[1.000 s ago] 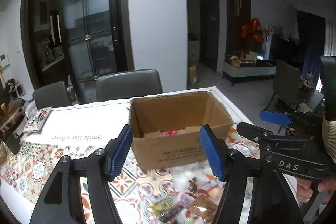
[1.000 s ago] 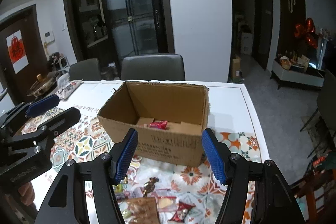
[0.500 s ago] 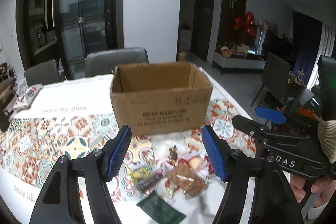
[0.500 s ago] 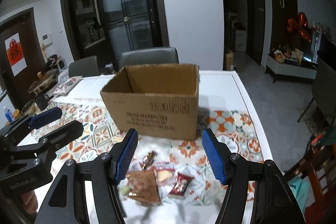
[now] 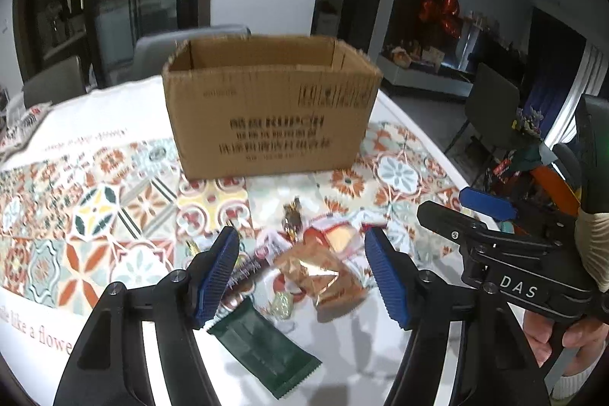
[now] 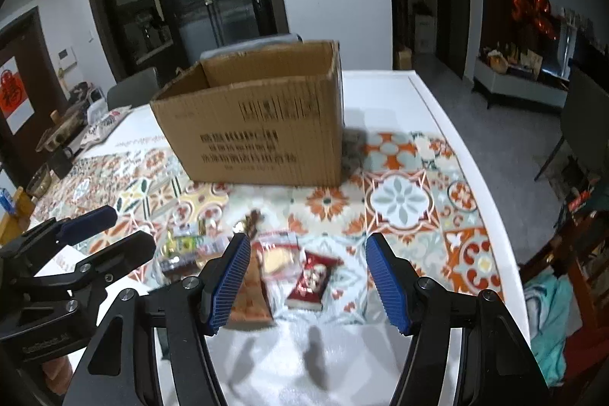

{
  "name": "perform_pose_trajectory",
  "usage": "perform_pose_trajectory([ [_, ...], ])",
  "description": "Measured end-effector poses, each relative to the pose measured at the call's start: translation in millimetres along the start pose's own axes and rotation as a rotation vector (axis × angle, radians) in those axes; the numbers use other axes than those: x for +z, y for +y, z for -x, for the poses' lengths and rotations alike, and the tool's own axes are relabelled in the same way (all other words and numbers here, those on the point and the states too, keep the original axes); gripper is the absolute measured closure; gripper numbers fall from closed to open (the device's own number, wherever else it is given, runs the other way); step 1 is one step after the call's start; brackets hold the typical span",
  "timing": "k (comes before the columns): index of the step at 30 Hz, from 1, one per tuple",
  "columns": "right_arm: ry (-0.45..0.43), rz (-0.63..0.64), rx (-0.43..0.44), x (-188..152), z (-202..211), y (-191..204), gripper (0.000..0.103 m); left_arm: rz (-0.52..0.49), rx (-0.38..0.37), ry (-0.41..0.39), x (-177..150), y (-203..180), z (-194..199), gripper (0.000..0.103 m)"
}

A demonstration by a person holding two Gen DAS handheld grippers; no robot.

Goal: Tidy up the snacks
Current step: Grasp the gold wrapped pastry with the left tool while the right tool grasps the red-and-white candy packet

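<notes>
Left wrist view: the left tool hung spread, closing slightly, over a snack pile and a green packet on the worktop, before the cardboard box

Right wrist view: the right tool, spread and empty, hung over a red packet near the box

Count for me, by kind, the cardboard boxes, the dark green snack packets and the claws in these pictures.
cardboard box: 1
dark green packet: 1
claws: 2, the left claw and the right claw
Total: 4
</notes>
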State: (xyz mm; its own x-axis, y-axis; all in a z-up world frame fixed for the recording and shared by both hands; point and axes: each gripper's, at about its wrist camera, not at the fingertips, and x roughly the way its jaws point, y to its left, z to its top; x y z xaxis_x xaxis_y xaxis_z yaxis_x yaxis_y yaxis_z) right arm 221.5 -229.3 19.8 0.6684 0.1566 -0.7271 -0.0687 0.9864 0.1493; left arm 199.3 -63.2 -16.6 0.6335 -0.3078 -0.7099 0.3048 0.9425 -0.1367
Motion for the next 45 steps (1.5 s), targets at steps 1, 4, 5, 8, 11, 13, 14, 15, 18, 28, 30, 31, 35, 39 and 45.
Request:
perform_pose_trajectory([
  [1, 0.009, -0.002, 0.002, -2.5, -2.9, -0.5, 0.039, 0.005, -0.010, 0.010, -2.5, 0.8, -3.3, 0.037],
  [4, 0.041, -0.004, -0.001, -10.9, -14.0, -2.0, 0.039, 0.026, -0.036, 0.053, -8.0, 4.6, -17.3, 0.039],
  [5, 0.057, -0.007, 0.003, -13.8, -19.1, -2.4, 0.039, 0.035, -0.041, 0.068, -10.0, 6.1, -22.4, 0.040],
  [8, 0.102, -0.013, 0.008, -21.7, -33.4, -4.0, 0.044, 0.066, -0.064, 0.109, -14.5, 10.5, -37.0, 0.043],
  [11, 0.138, -0.015, 0.011, -28.0, -44.5, -4.1, 0.047, 0.087, -0.082, 0.143, -18.3, 13.1, -48.4, 0.044],
  [13, 0.152, -0.011, 0.014, -30.4, -48.9, -3.4, 0.048, 0.094, -0.104, 0.160, -19.6, 13.3, -54.3, 0.044],
  [14, 0.156, -0.013, 0.020, -31.1, -51.2, -3.3, 0.048, 0.097, -0.101, 0.163, -19.7, 13.0, -56.7, 0.044],
  [15, 0.159, -0.016, 0.023, -31.4, -53.3, -3.5, 0.048, 0.101, -0.102, 0.167, -20.0, 13.3, -60.0, 0.044],
  [18, 0.171, -0.017, 0.023, -31.9, -60.3, -4.2, 0.052, 0.121, -0.104, 0.182, -20.5, 15.3, -69.9, 0.044],
  [28, 0.210, -0.031, 0.032, -29.6, -82.8, -5.6, 0.058, 0.193, -0.110, 0.237, -22.0, 22.7, -93.4, 0.047],
  [30, 0.218, -0.036, 0.036, -30.0, -86.7, -6.5, 0.059, 0.198, -0.113, 0.241, -22.3, 22.2, -95.8, 0.050],
  [31, 0.222, -0.038, 0.036, -30.4, -88.5, -7.0, 0.060, 0.202, -0.123, 0.244, -22.5, 21.6, -96.8, 0.053],
  [35, 0.232, -0.044, 0.042, -31.9, -93.5, -7.4, 0.064, 0.210, -0.132, 0.240, -22.2, 20.2, -97.3, 0.059],
  [39, 0.229, -0.036, 0.037, -31.9, -93.4, -5.1, 0.071, 0.200, -0.128, 0.234, -21.4, 17.5, -94.1, 0.064],
  [45, 0.220, -0.048, 0.049, -33.1, -87.2, -6.9, 0.078, 0.179, -0.104, 0.213, -22.1, 13.3, -87.3, 0.066],
])
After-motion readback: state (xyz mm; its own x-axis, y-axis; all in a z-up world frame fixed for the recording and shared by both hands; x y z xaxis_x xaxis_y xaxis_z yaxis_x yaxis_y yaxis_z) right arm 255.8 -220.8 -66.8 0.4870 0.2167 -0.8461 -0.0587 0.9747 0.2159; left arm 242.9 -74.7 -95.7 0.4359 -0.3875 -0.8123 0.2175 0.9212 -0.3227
